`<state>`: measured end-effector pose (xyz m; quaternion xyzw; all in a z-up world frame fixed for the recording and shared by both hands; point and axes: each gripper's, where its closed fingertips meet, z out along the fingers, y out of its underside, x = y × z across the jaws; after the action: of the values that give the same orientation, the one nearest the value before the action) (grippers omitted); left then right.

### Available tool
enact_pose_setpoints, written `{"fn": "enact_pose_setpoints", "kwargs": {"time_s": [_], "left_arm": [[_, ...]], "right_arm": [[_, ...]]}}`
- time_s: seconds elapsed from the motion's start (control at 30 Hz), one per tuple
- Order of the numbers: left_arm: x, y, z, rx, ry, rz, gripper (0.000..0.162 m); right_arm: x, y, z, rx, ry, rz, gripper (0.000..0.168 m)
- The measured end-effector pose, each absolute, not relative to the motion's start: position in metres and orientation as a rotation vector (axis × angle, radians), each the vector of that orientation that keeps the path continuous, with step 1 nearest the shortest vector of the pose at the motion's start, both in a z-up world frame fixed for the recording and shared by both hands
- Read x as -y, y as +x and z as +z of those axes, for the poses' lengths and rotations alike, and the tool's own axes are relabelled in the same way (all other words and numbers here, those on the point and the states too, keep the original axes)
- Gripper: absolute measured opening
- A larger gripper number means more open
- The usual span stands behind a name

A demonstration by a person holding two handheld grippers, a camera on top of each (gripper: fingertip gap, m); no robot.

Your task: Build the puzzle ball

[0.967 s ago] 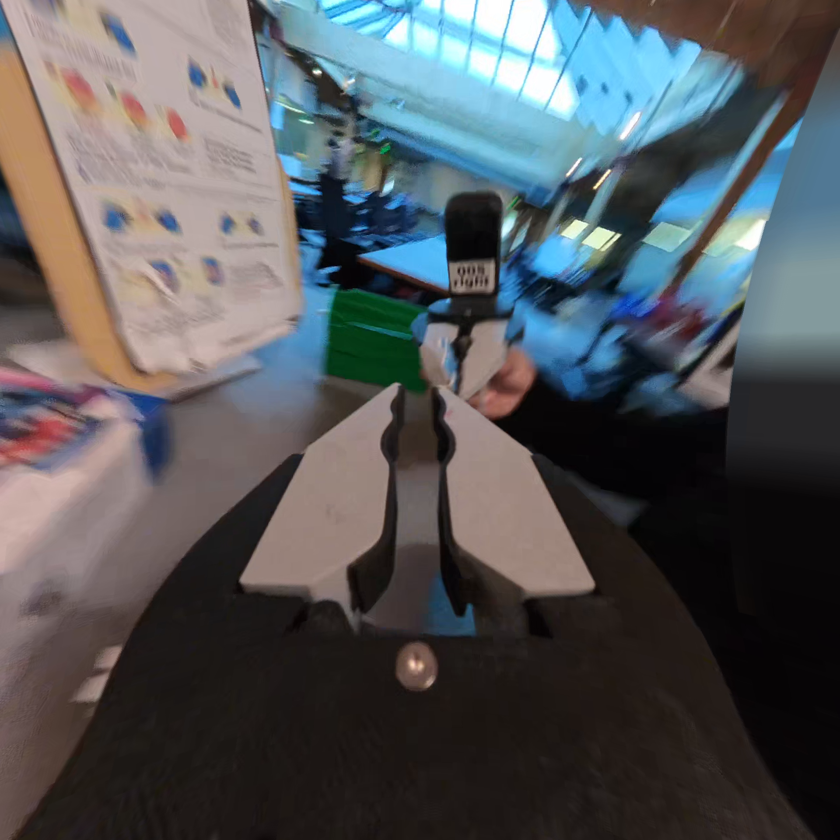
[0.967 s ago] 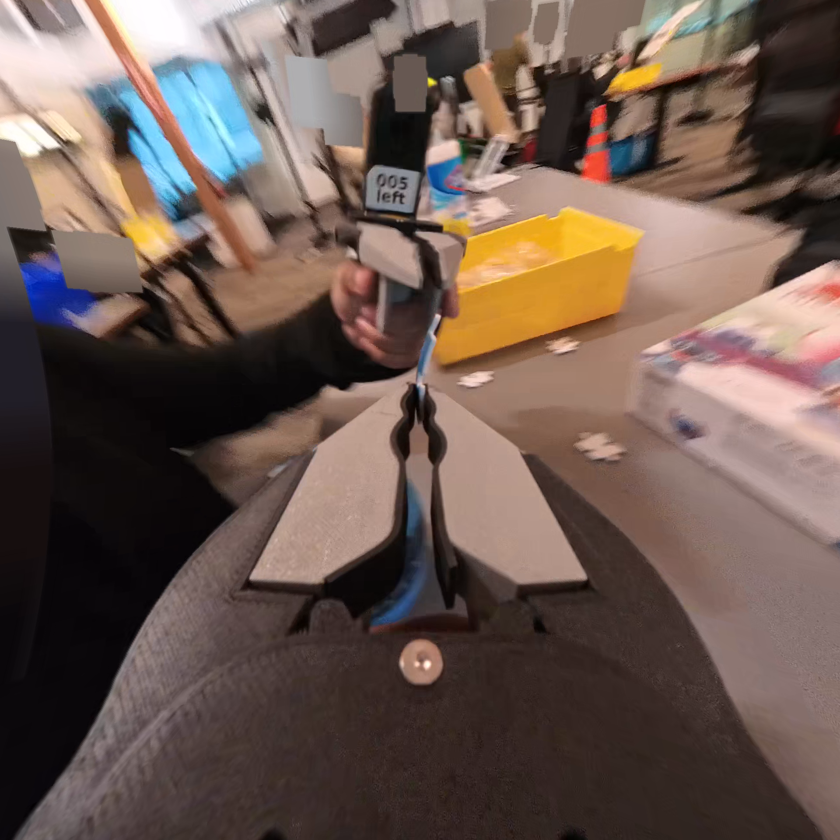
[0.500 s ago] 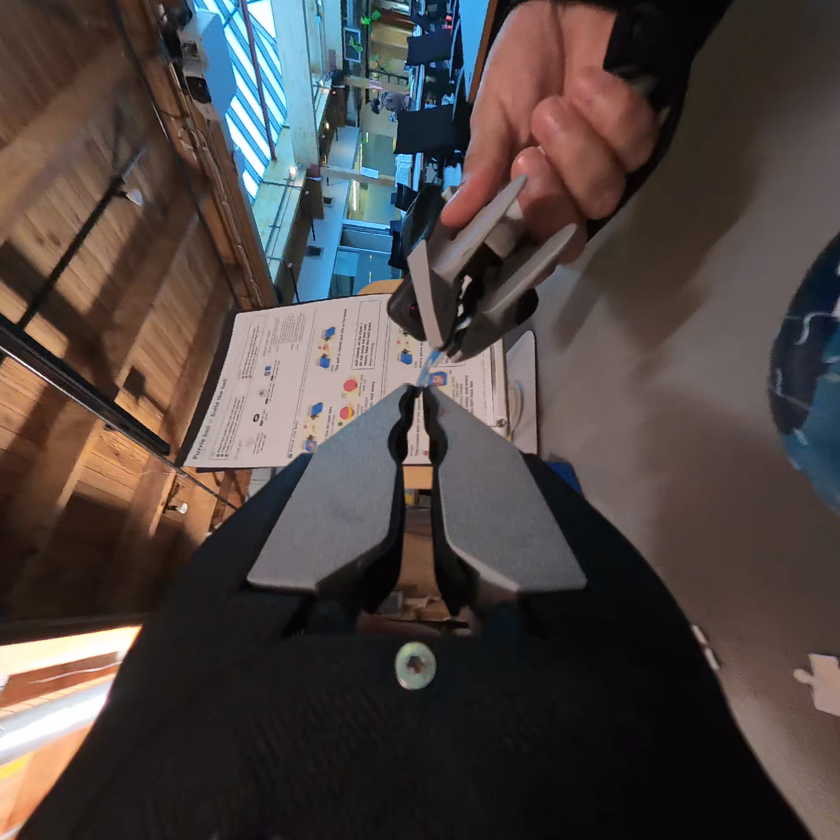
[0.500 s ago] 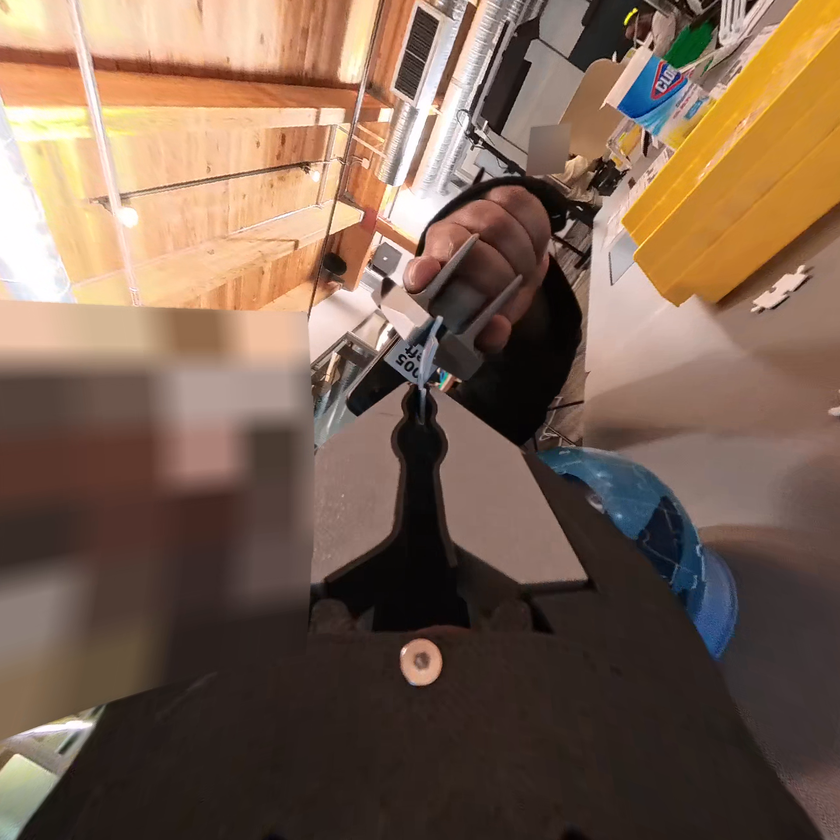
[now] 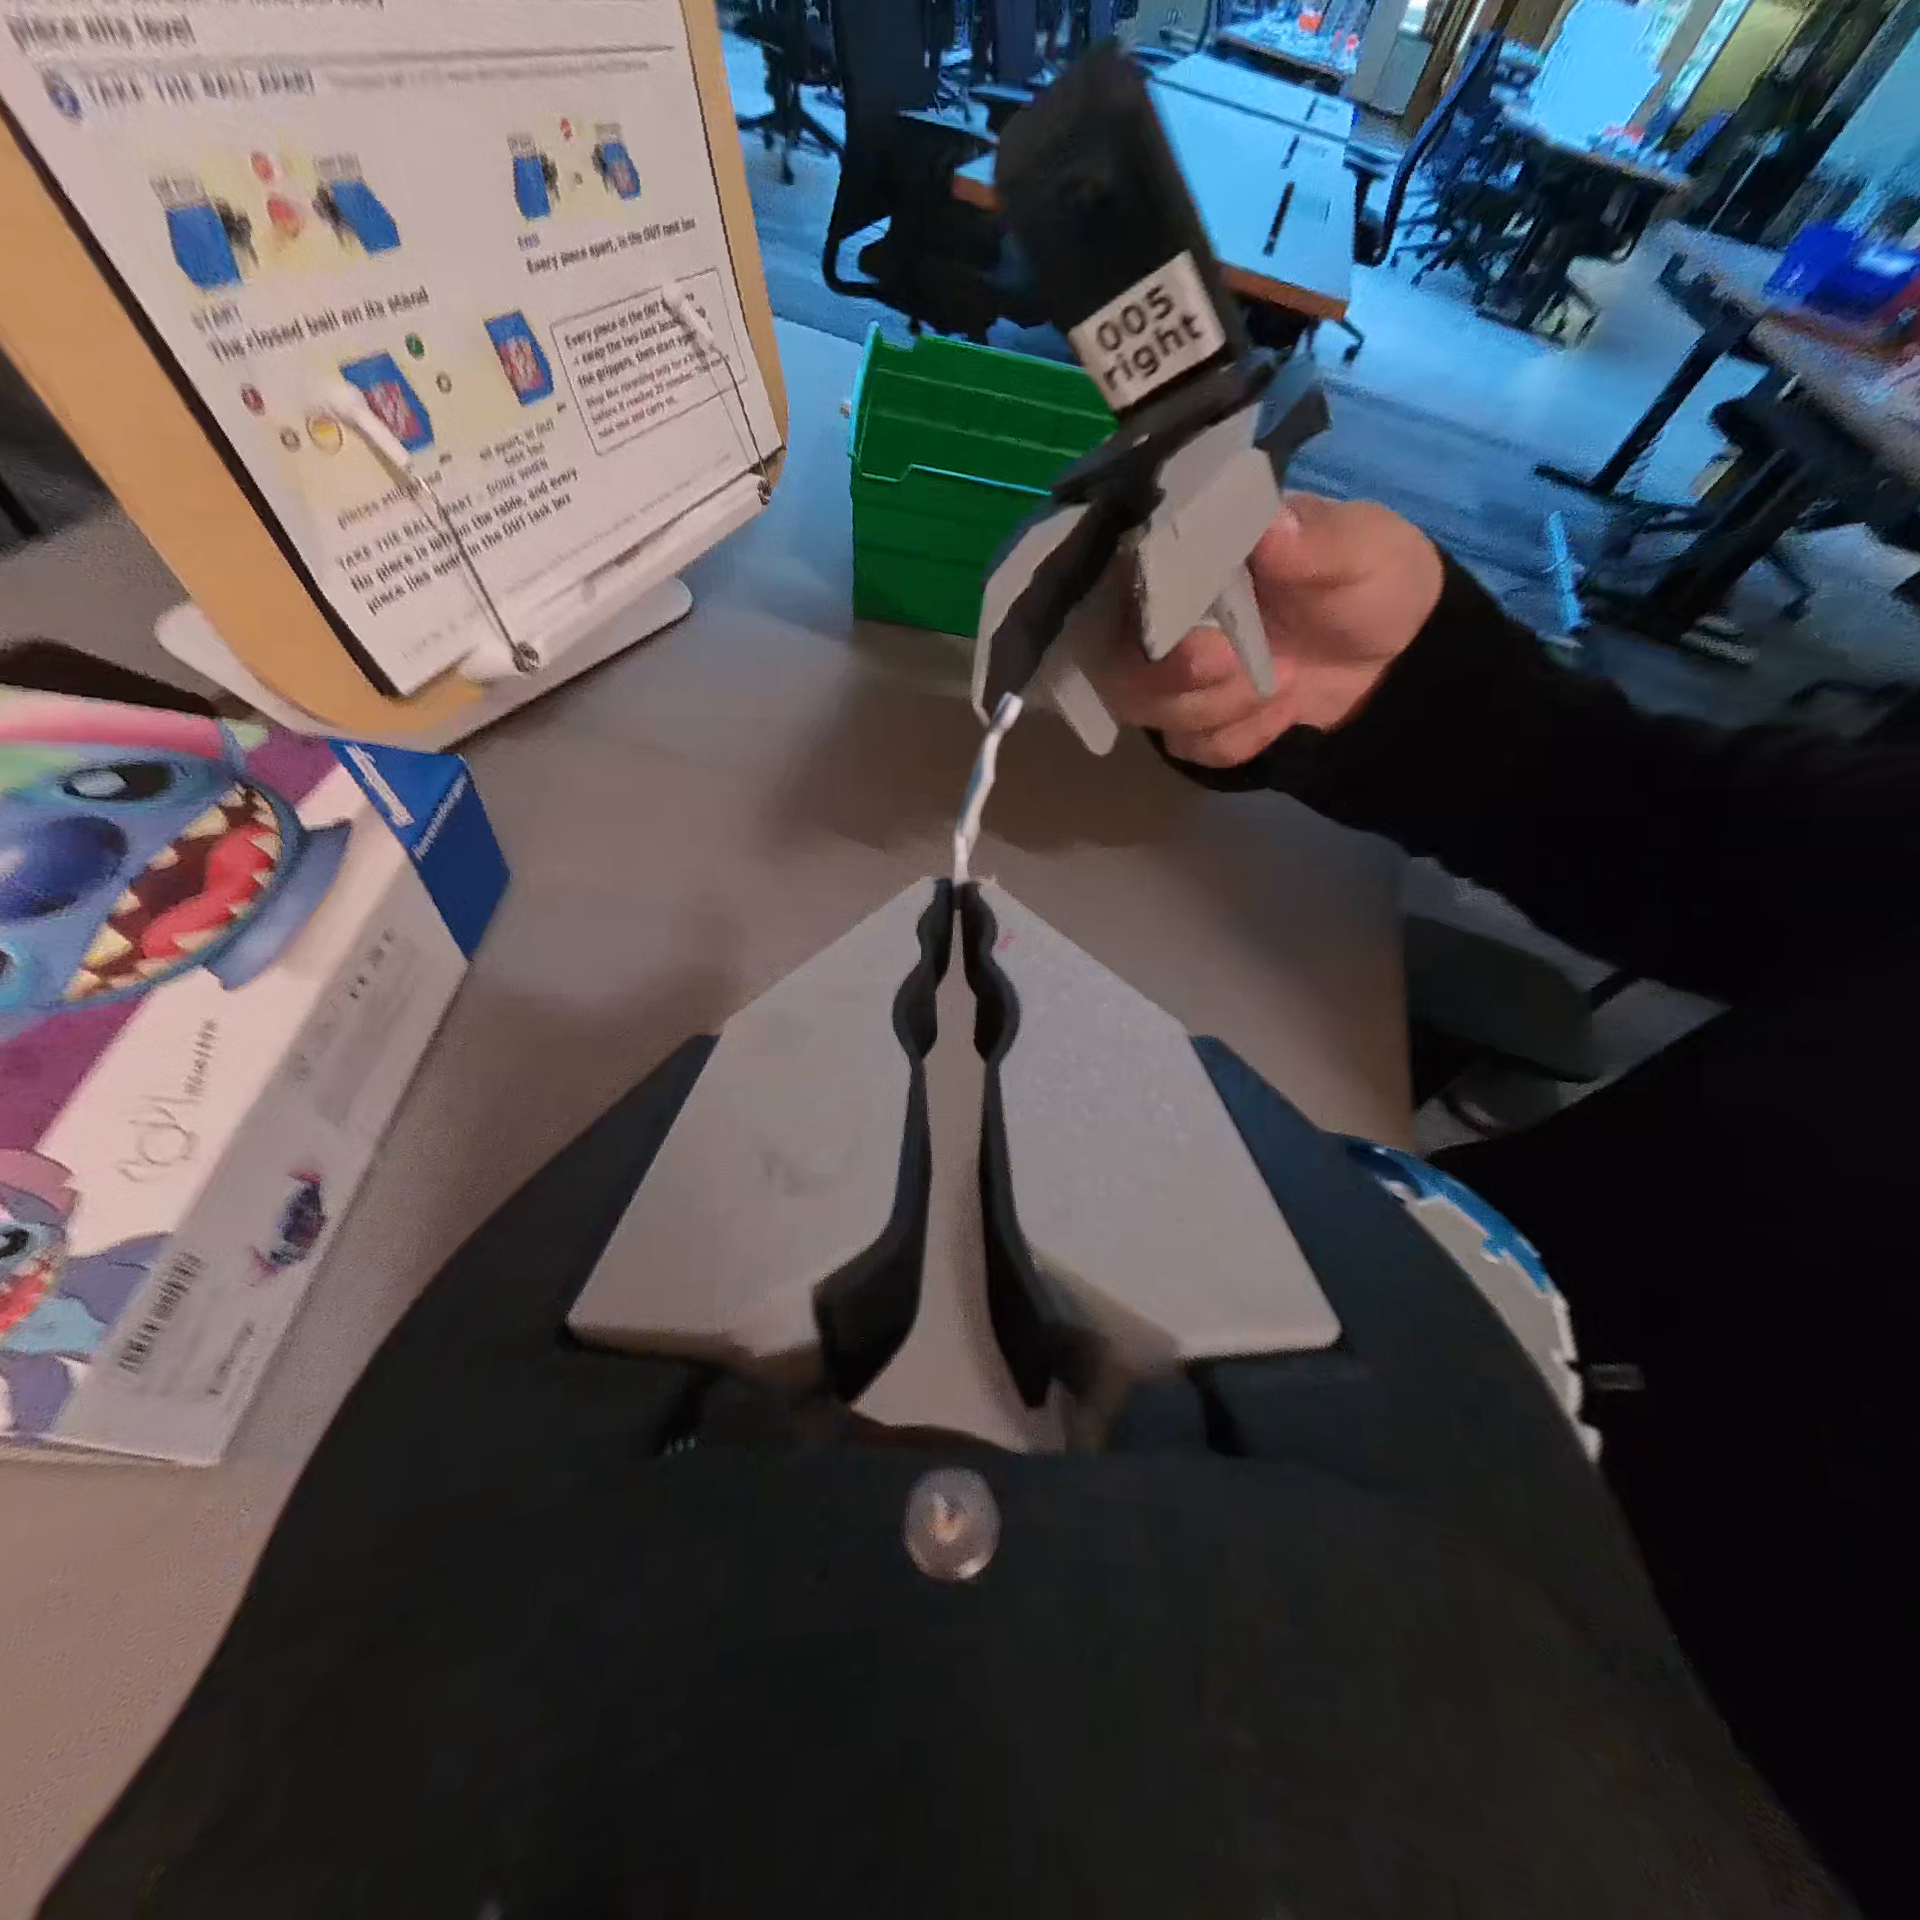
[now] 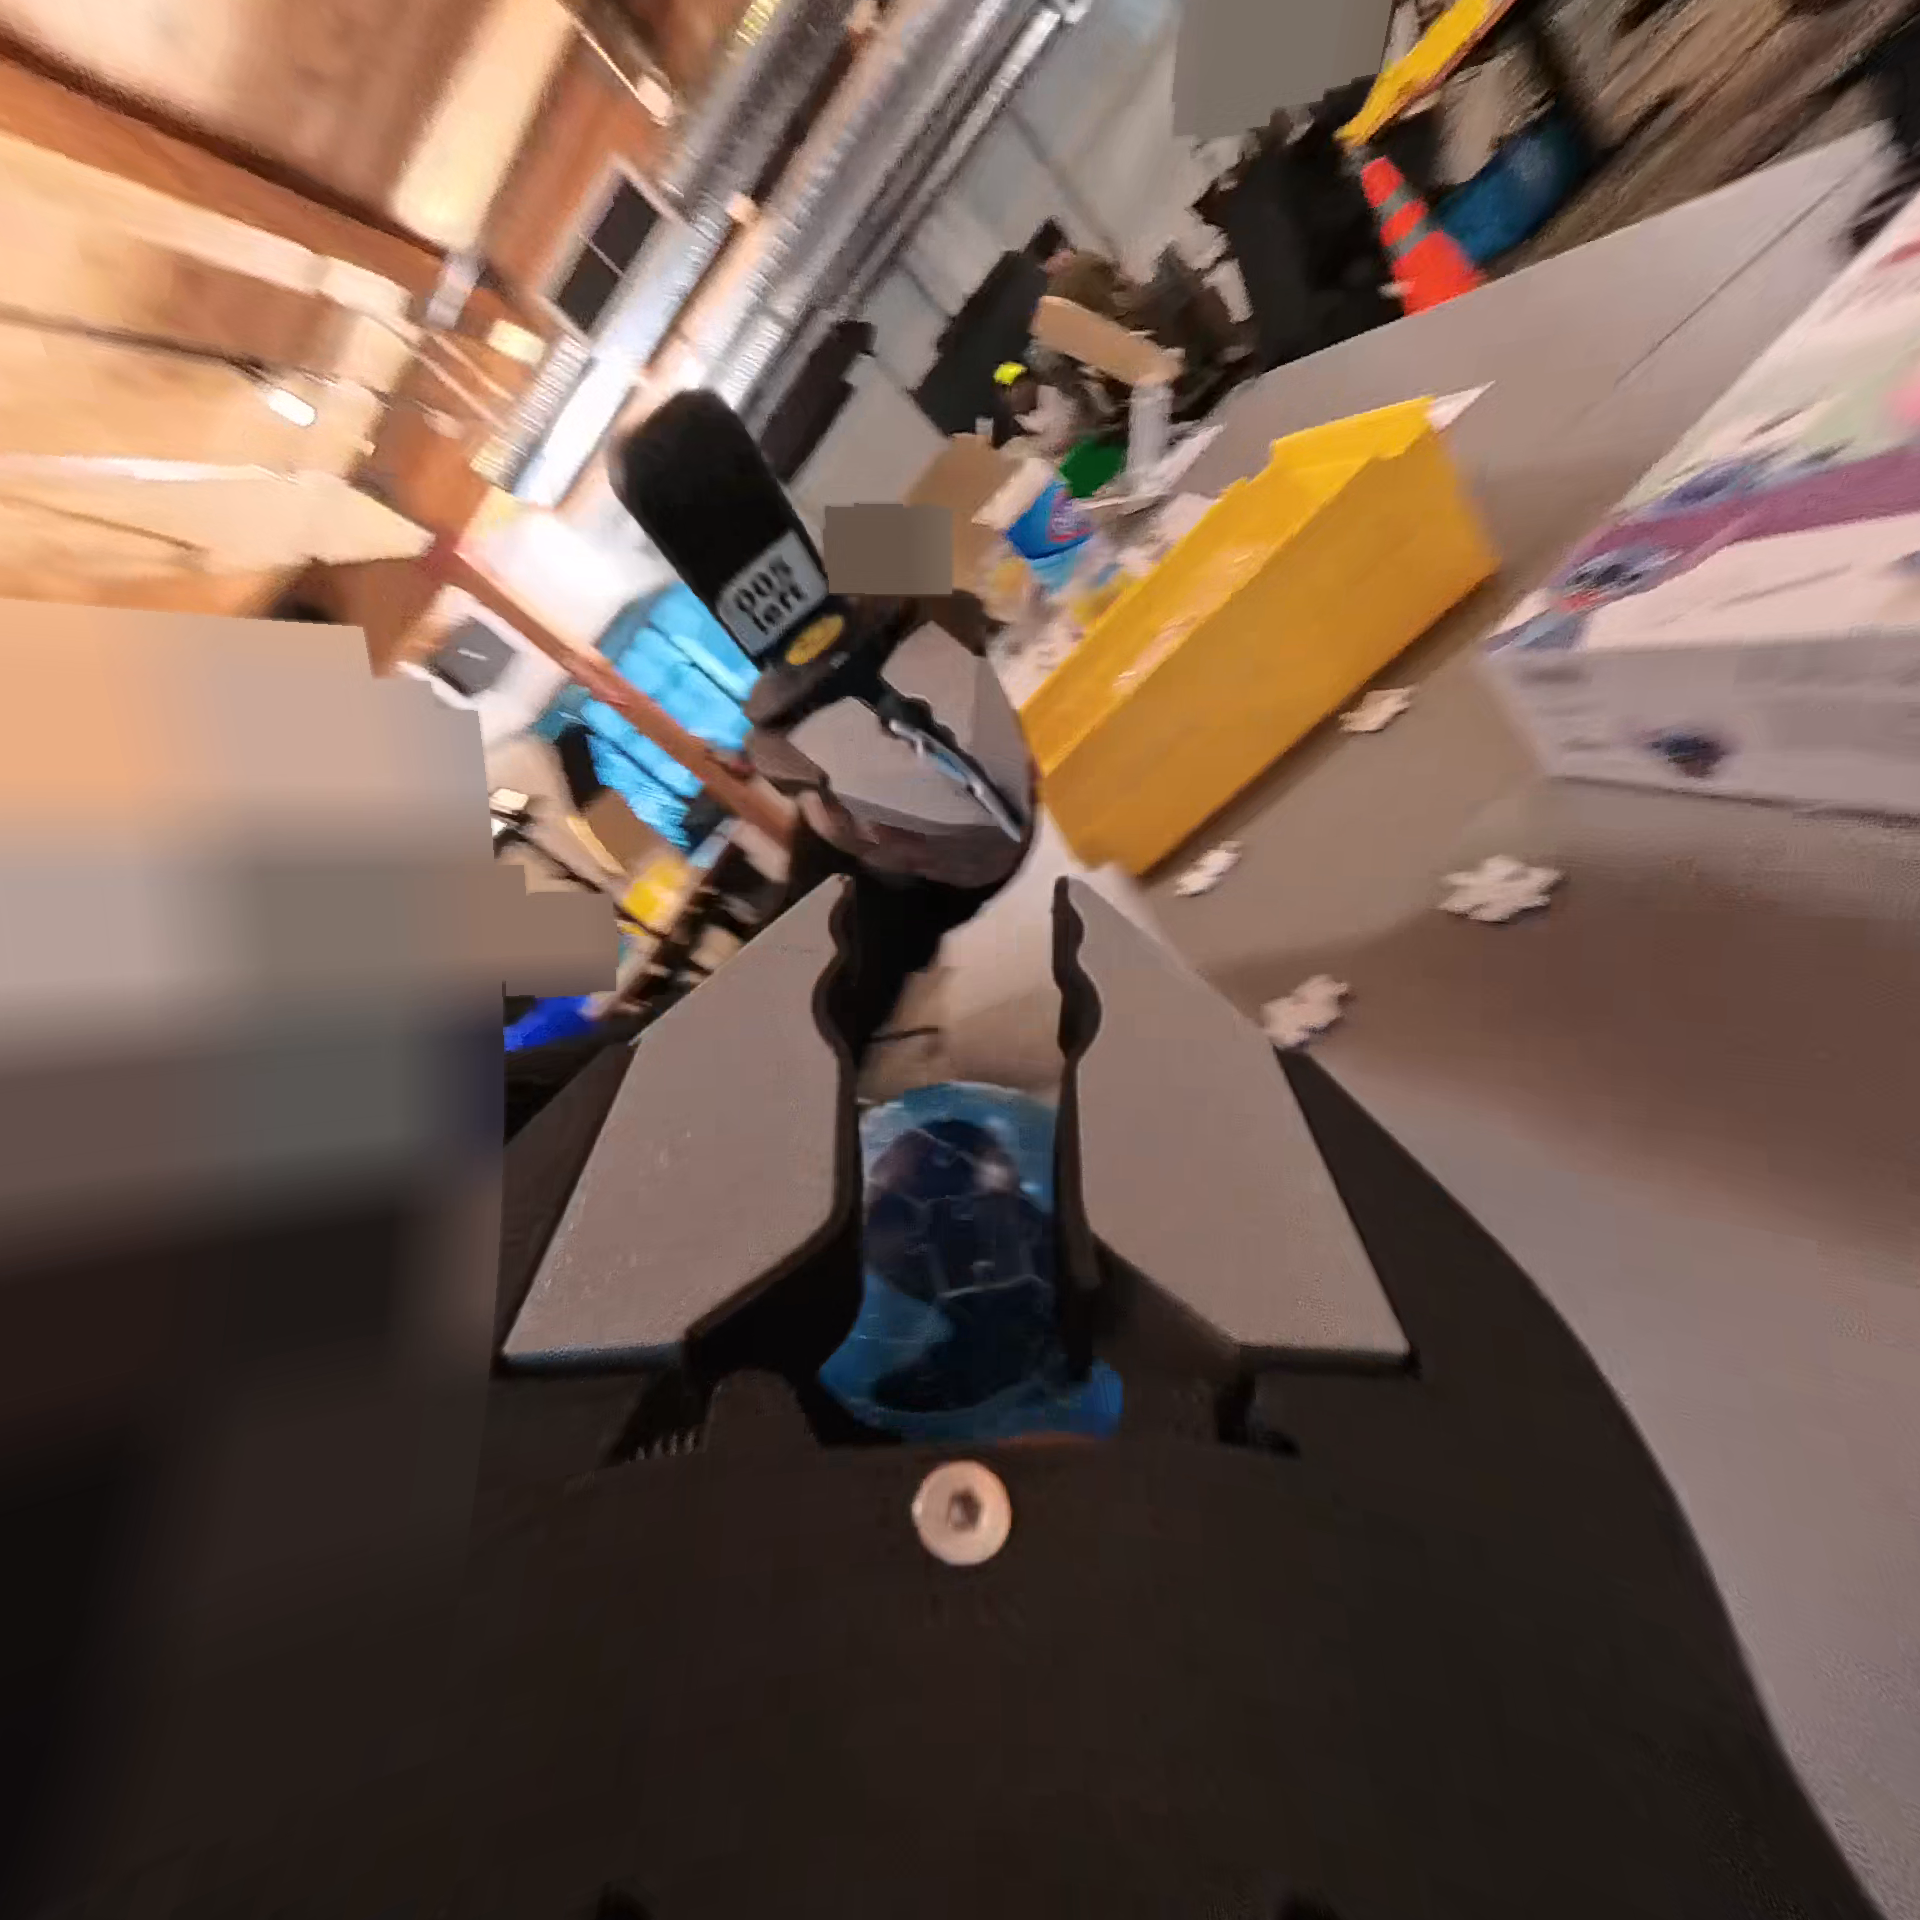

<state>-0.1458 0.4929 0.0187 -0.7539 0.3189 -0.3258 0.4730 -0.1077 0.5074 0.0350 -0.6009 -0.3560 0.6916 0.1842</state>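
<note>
Pinching a thin puzzle piece (image 5: 982,774) edge-on at its tips, the left gripper (image 5: 958,889) was pressed together, while the right gripper (image 6: 951,902) stood spread and empty. The partly built blue ball (image 6: 961,1236) sat on the grey table (image 5: 665,790) below. A firm grip and slow lowering toward the ball's gap would probably seat it cleanly.

Blue ball (image 6: 961,1247), yellow bin (image 6: 1268,634), green bin (image 5: 956,457).
</note>
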Motion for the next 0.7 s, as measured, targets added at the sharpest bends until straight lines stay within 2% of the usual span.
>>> {"fn": "enact_pose_setpoints", "kwargs": {"time_s": [0.03,0.13,0.43,0.5,0.53,0.7], "left_arm": [[-0.492,-0.146,0.018,-0.756,-1.855,-0.850,0.000],[-0.486,-0.140,0.016,-0.728,-1.874,-0.983,0.000],[-0.479,-0.134,0.008,-0.825,-1.846,-0.934,0.000],[-0.477,-0.134,0.005,-0.849,-1.849,-0.901,0.000],[-0.477,-0.135,0.003,-0.866,-1.851,-0.863,0.000],[-0.469,-0.135,-0.006,-1.022,-1.789,-0.659,0.000]], "right_arm": [[-0.509,-0.108,0.033,1.033,-1.692,1.869,0.035],[-0.500,-0.114,0.034,1.133,-1.637,1.729,0.035],[-0.485,-0.137,0.032,1.338,-1.443,1.346,0.023],[-0.484,-0.139,0.026,1.361,-1.431,1.302,0.014],[-0.483,-0.139,0.024,1.369,-1.421,1.293,0.003],[-0.472,-0.138,0.018,1.410,-1.328,1.266,0.000]]}}
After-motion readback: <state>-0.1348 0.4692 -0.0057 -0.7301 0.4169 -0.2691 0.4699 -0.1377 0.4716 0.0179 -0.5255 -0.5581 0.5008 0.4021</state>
